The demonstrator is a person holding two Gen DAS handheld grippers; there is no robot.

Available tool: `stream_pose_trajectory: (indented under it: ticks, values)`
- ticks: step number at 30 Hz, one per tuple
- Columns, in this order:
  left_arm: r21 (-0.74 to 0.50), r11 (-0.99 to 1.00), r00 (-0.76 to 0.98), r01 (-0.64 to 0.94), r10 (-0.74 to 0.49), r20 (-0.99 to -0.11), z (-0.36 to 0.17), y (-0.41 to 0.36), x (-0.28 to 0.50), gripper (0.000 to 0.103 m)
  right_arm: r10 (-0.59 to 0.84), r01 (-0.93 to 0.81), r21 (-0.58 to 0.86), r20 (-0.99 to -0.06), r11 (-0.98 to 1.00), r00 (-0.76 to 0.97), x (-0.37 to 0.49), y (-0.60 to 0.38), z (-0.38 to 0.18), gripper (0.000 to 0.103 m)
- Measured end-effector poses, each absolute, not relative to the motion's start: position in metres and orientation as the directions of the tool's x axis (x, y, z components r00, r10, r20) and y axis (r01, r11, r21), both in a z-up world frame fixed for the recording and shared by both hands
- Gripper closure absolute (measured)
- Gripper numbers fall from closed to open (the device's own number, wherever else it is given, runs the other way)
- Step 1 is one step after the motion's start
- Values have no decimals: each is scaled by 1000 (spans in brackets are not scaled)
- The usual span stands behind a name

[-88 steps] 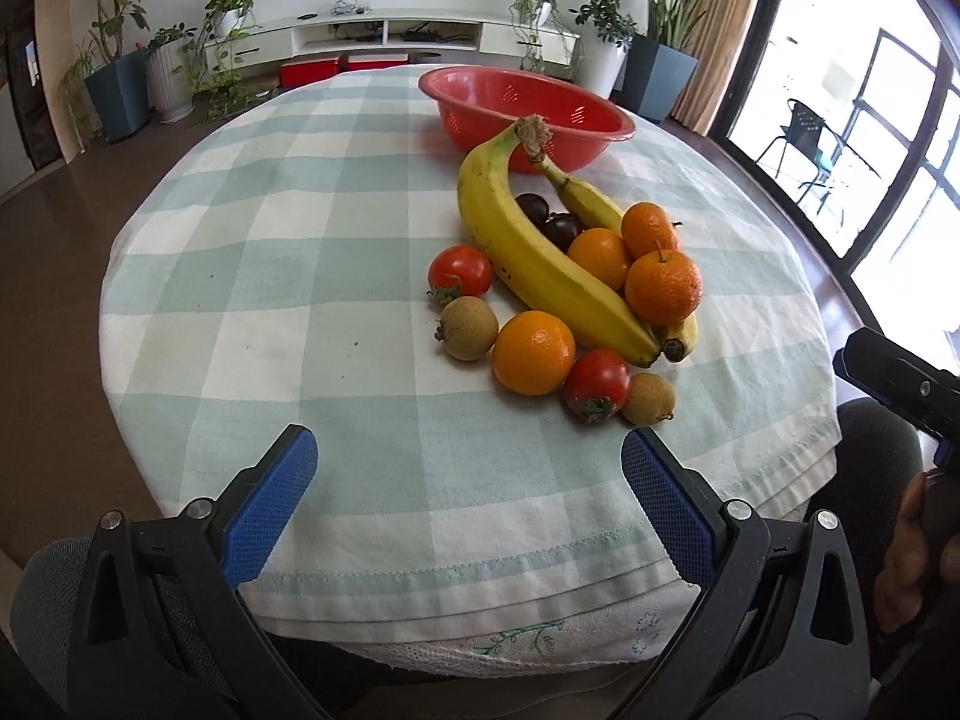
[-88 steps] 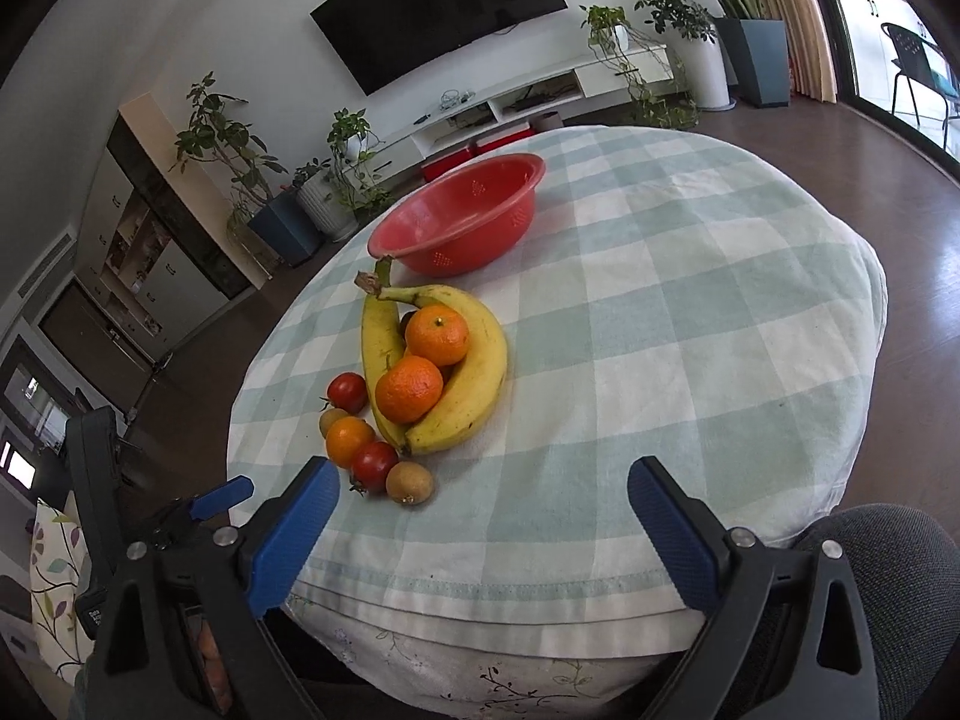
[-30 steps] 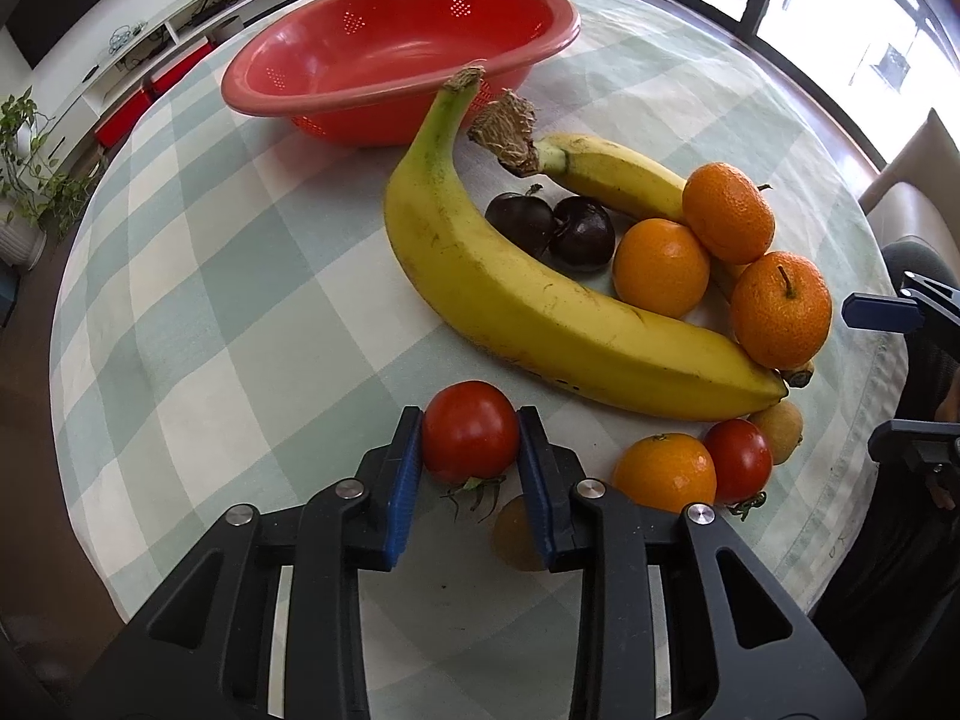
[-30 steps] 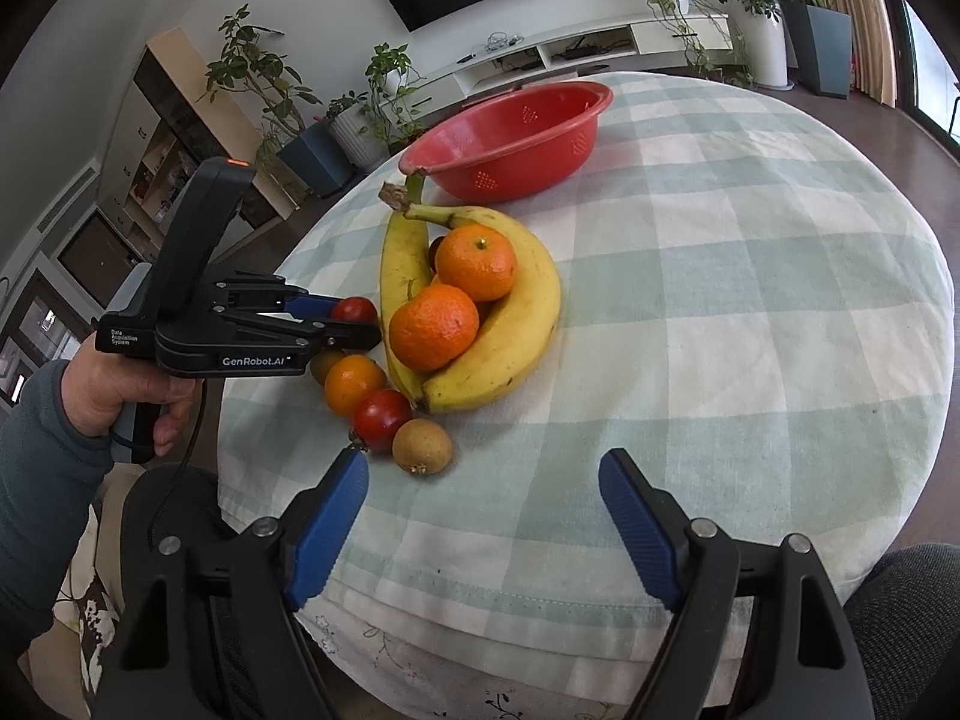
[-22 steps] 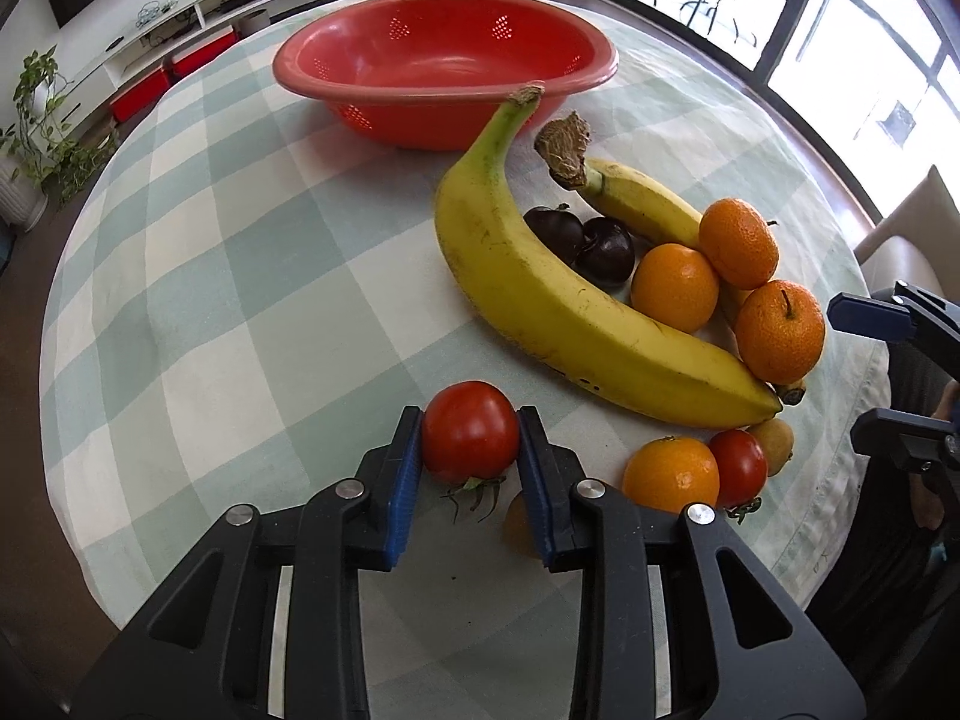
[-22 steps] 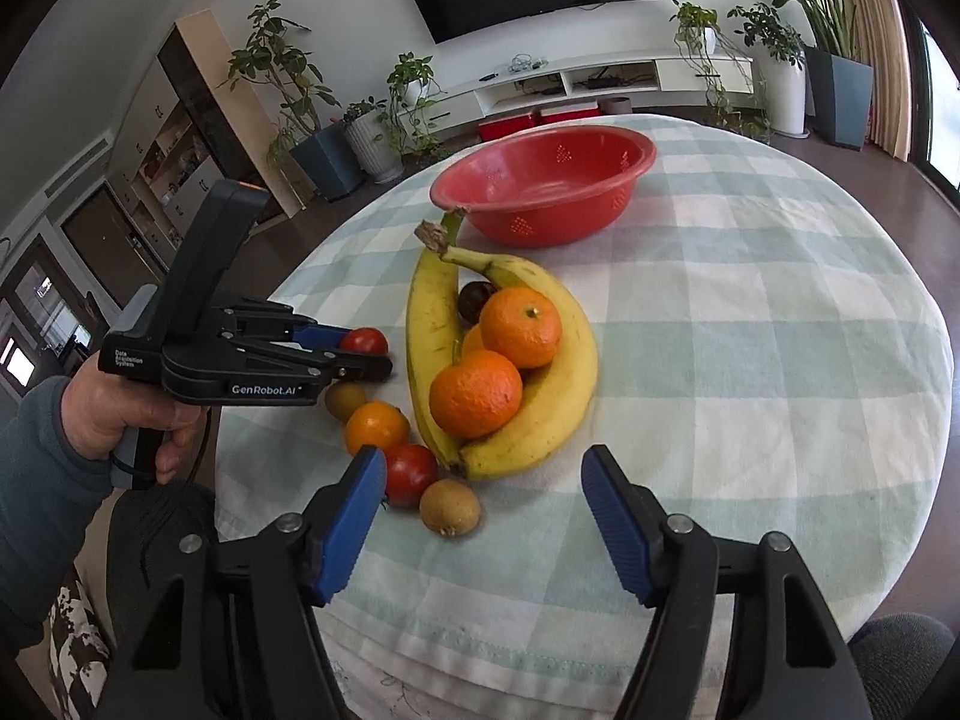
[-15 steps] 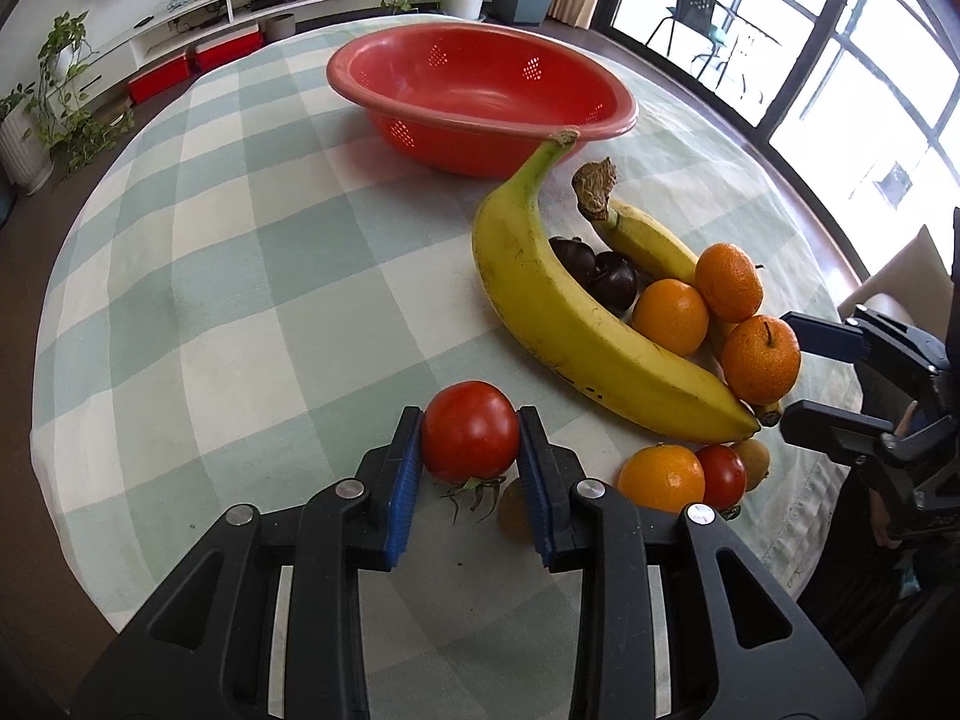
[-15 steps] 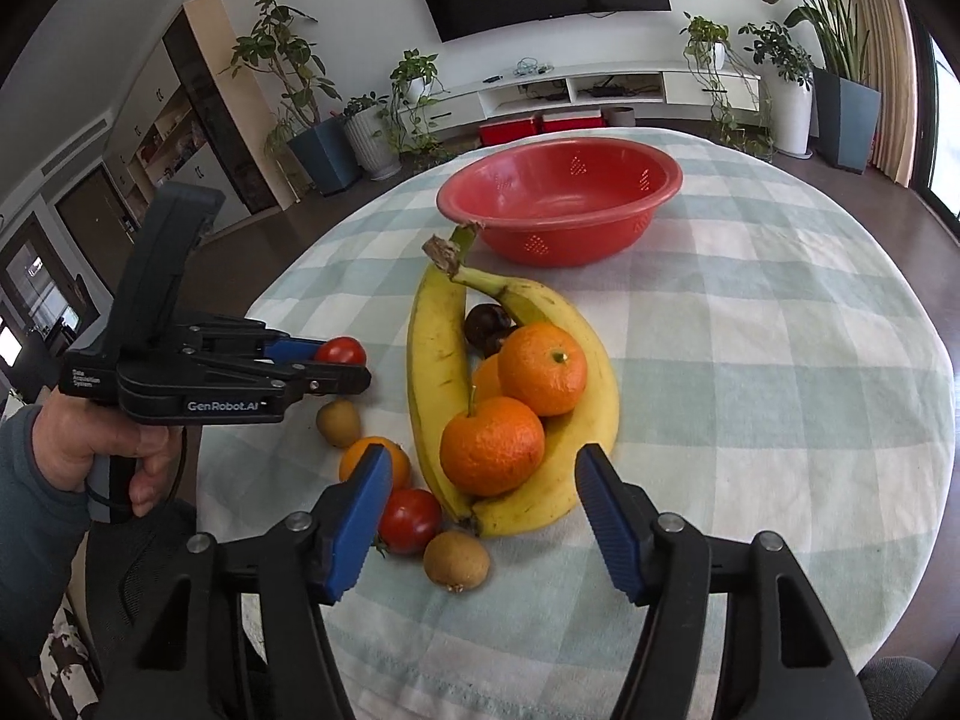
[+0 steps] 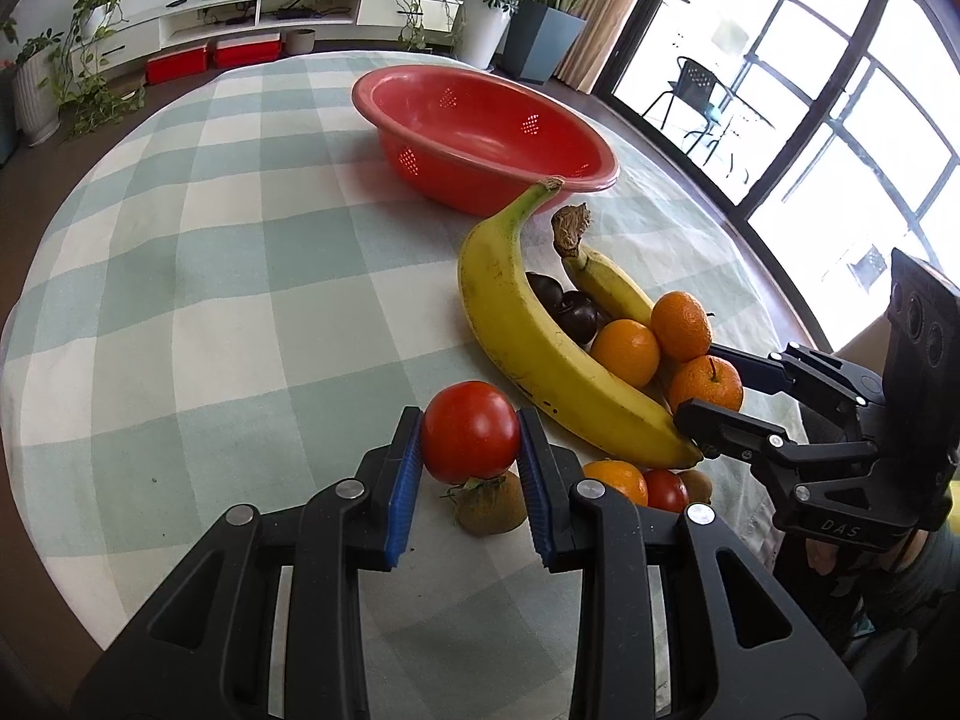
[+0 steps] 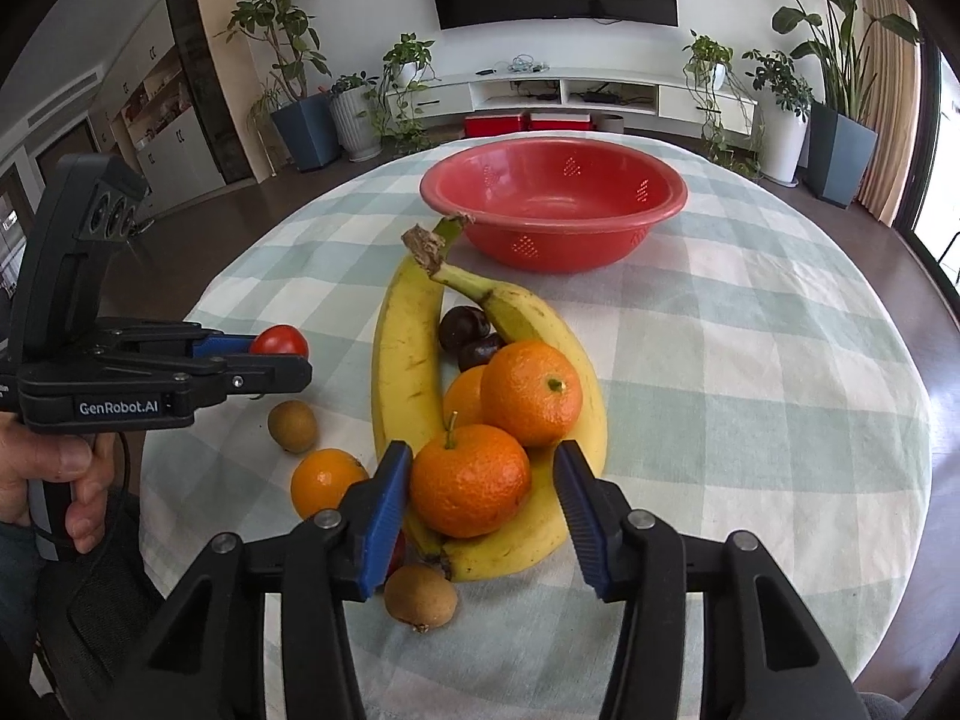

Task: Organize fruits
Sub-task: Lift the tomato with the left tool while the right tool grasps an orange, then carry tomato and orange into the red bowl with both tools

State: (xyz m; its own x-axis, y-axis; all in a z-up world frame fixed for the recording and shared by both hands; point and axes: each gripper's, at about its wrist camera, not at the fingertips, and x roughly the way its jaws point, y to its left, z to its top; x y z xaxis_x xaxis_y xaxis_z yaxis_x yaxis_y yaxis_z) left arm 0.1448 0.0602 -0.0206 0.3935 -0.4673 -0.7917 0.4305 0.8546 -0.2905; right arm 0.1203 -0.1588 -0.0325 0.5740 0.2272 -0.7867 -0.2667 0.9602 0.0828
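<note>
**Fruits: one tomato lifted, one orange bracketed**

The fruits lie in a cluster on the checked tablecloth [image 10: 750, 360], at 6 o'clock from the red colander [image 10: 552, 210], which stands alone toward the far edge of the round table.

Left gripper [image 9: 470, 450]: clamped on a red tomato [image 9: 470, 432], both blue pads pressed to its sides. In the right wrist view the tomato [image 10: 279, 341] sits clear above the cloth. Directly beneath it lies a brown kiwi [image 9: 489, 504].

Right gripper [image 10: 480, 486]: jaws have just been closing around the near orange [image 10: 471, 480]. The left pad is at the peel; a gap shows at the right pad, so the grip is not complete.

Surroundings and obstructions:
- The near orange rests on the lower end of the curved banana [image 10: 540, 420], which lies under and at 3 o'clock of it.
- A second orange [image 10: 531, 393] touches it at 1 o'clock; a third [image 10: 465, 396] is wedged behind, at 12 o'clock.
- The long banana [image 10: 405, 372] runs along the 9 o'clock side of the pile, its stem close to the colander wall.
- Two dark plums [image 10: 468, 336] lie between the bananas.
- A loose orange [image 10: 327, 480] lies at 9 o'clock of the right gripper's left finger; a second kiwi [image 10: 420, 597] at 6 o'clock.
- A second tomato [image 9: 666, 489] is mostly hidden behind that finger.
</note>
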Motion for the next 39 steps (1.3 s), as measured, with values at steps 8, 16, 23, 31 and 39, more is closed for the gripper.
stream_pose_trajectory:
  ticks: [8, 16, 23, 31, 39]
  values:
    - [-305, 849, 383, 432, -479, -790, -27, 60, 145, 75, 202, -302, 20, -784, 953, 587, 114, -150, -31, 61]
    - [-308, 848, 389, 432, -483, -785, -28, 61, 145, 75, 243, -276, 93, -777, 957, 580, 109, -159, -26, 62]
    - [-312, 846, 393, 432, -488, -779, -25, 62, 142, 74, 313, -263, 191, -751, 946, 581, 104, -174, -15, 62]
    - [-318, 844, 414, 432, -499, -761, -7, 67, 143, 75, 331, -221, 247, -715, 943, 615, 108, -205, -2, 62]
    - [-240, 852, 473, 465, -468, -747, 40, 58, 183, 75, 300, -167, 257, -675, 952, 673, 148, -246, 23, 62]
